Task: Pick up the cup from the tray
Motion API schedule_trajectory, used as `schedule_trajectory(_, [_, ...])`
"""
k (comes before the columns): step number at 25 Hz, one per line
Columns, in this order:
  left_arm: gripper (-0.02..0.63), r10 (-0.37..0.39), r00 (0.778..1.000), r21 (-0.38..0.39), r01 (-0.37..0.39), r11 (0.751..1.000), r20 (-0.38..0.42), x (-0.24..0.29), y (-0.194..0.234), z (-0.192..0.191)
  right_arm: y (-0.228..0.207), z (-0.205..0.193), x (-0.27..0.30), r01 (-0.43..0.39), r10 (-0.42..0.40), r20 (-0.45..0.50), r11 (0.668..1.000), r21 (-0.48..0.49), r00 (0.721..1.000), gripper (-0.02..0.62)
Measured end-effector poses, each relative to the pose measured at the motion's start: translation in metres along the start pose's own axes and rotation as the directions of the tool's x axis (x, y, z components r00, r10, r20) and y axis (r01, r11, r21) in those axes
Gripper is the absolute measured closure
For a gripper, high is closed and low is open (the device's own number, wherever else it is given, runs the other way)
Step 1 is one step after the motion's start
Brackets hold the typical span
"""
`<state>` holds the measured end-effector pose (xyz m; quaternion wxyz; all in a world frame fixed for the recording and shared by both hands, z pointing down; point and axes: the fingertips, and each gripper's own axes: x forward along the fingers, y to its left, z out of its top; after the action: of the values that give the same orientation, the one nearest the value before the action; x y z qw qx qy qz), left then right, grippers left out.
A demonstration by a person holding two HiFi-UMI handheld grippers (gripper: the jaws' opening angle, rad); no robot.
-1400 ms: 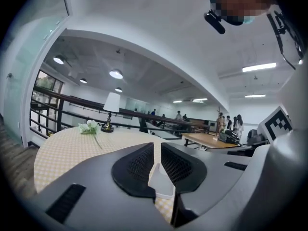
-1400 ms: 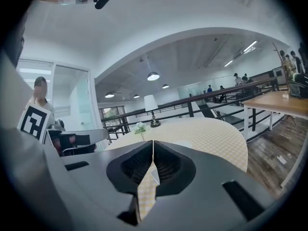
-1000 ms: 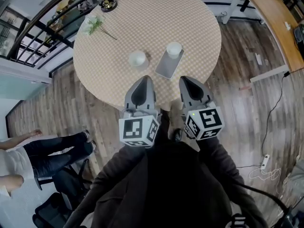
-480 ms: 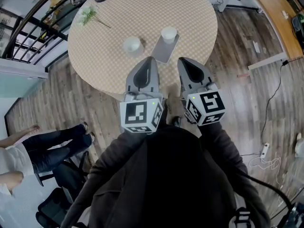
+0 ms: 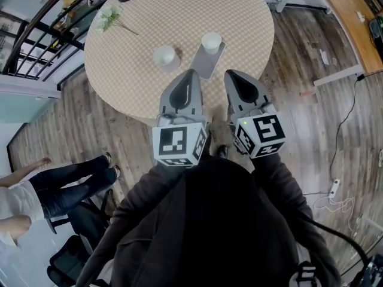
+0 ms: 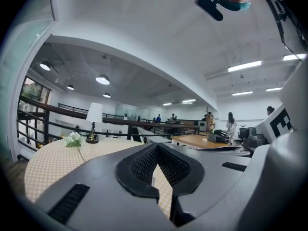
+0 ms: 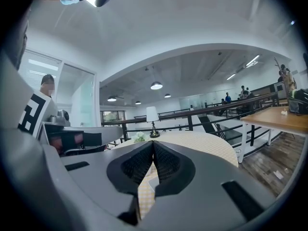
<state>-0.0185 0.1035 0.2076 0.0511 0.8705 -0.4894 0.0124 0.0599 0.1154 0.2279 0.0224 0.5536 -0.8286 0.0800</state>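
left tongs [image 5: 190, 75]: I read them closed, nothing held.
right tongs [image 5: 231, 75]: closed too, empty.
cup [image 5: 211, 42]: upright on the tray's [image 5: 205, 66] far end, ahead of both tongs, untouched.

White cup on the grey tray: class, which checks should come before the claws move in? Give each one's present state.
1. The white cup stands upright on the grey rectangular tray: ok.
2. The right claw is open for a grasp: not ok, shut and empty.
3. The left claw is empty: ok, shut on nothing.
4. Nothing stands between claws and cup: ok.
5. The second white cup sits off the tray: ok.
6. Cup contents: cannot tell.
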Motion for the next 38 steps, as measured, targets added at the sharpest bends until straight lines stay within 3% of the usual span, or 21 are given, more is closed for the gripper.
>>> schedule_trajectory(11, [0.601, -0.027, 1.000, 0.039, 0.027, 0.999, 0.001, 0.004, -0.006, -0.001, -0.004, 0.002, 0.001, 0.001, -0.001, 0.009, 1.000, -0.007, 1.000, 0.588])
schedule_trajectory(22, [0.601, -0.013, 0.999, -0.006, 0.013, 1.000, -0.033, 0.016, 0.002, -0.012, -0.011, -0.006, 0.013, 0.005, -0.005, -0.011, 1.000, 0.014, 1.000, 0.588])
schedule_trajectory(38, [0.600, -0.045, 0.995, -0.031, 0.042, 0.999, -0.090, 0.064, 0.043, -0.021, -0.043, -0.058, 0.080, 0.067, -0.054, -0.146, 0.994, 0.084, 0.988, 0.586])
